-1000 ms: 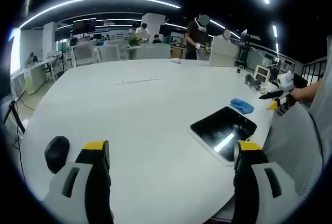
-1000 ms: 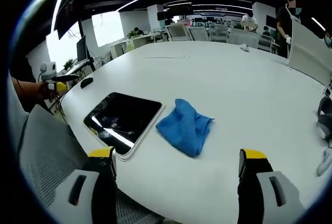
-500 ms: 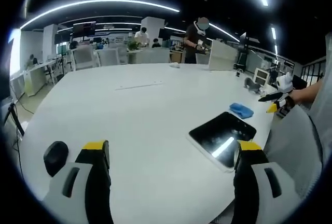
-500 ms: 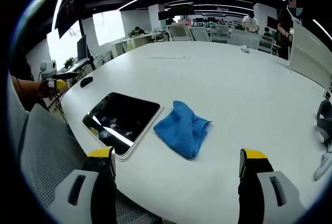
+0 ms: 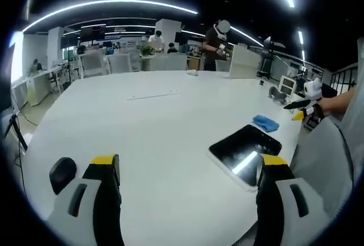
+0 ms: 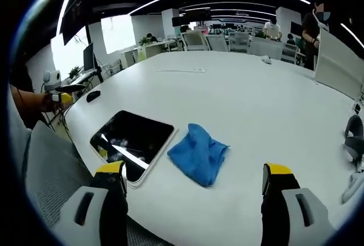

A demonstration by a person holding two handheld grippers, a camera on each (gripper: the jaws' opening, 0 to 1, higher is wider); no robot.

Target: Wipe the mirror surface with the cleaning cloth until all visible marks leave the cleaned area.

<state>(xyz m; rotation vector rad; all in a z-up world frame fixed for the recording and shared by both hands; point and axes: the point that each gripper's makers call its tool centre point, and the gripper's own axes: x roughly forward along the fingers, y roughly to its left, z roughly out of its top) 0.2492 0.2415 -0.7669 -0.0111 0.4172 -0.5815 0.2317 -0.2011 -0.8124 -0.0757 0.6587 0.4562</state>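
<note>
A dark rectangular mirror (image 6: 133, 142) with a white rim lies flat on the white table (image 6: 239, 92), reflecting a ceiling light. A crumpled blue cloth (image 6: 198, 153) lies right beside its far-right edge. My right gripper (image 6: 194, 180) hovers open just short of the cloth, with nothing between its jaws. In the left gripper view the mirror (image 5: 244, 148) sits at the table's right edge with the cloth (image 5: 265, 123) behind it. My left gripper (image 5: 187, 172) is open over bare table, left of the mirror. The right gripper (image 5: 300, 109) shows there at far right, held in a hand.
A black mouse (image 5: 61, 172) lies near the left jaw. A grey mesh chair back (image 6: 48, 172) stands against the table edge by the mirror. A white panel (image 5: 244, 59) and grey items (image 6: 354, 135) sit further along. People stand by desks behind the table.
Both views shifted slightly as the hands moved. The right gripper view has tilted down a little and the cloth sits marginally closer. Mirror and cloth have not moved.
</note>
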